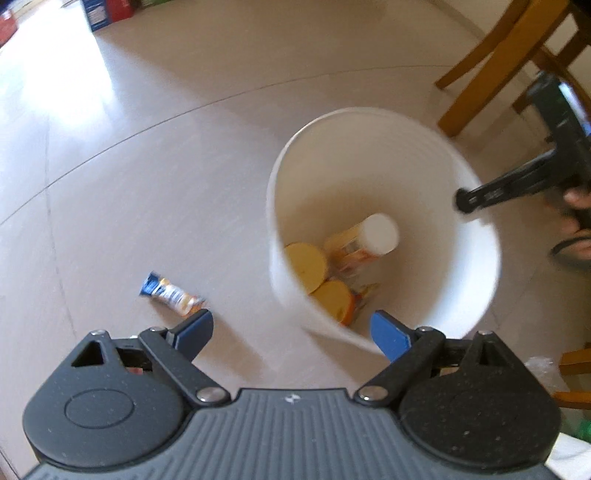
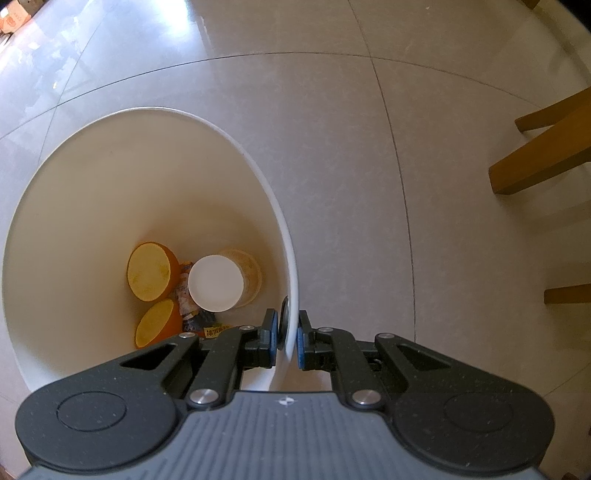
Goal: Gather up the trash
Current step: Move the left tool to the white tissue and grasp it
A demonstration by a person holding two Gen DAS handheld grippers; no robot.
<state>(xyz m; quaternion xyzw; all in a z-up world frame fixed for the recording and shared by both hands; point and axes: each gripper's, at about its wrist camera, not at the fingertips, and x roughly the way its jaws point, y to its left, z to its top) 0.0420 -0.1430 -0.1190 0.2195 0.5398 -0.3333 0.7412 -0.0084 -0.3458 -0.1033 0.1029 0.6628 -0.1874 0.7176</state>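
Note:
A white bin [image 1: 469,280] stands on the tiled floor, its rim [image 2: 236,146] wide in the right wrist view. Inside lie a white-lidded canister [image 2: 216,282], two orange cups [image 2: 151,271] and wrappers. My right gripper [image 2: 286,339] is shut on the bin's rim, one finger inside and one outside; in the left wrist view it reaches in from the right [image 1: 466,201]. My left gripper [image 1: 291,336] is open and empty above the floor by the bin. A blue and orange snack wrapper [image 1: 171,294] lies on the floor just beyond its left fingertip.
Wooden chair legs [image 1: 480,74] stand behind the bin on the right [image 2: 539,155]. A person's hand and sandalled foot [image 1: 574,249] are at the right edge. Boxes [image 1: 107,13] sit at the far wall. Crumpled clear plastic [image 1: 541,369] lies at lower right.

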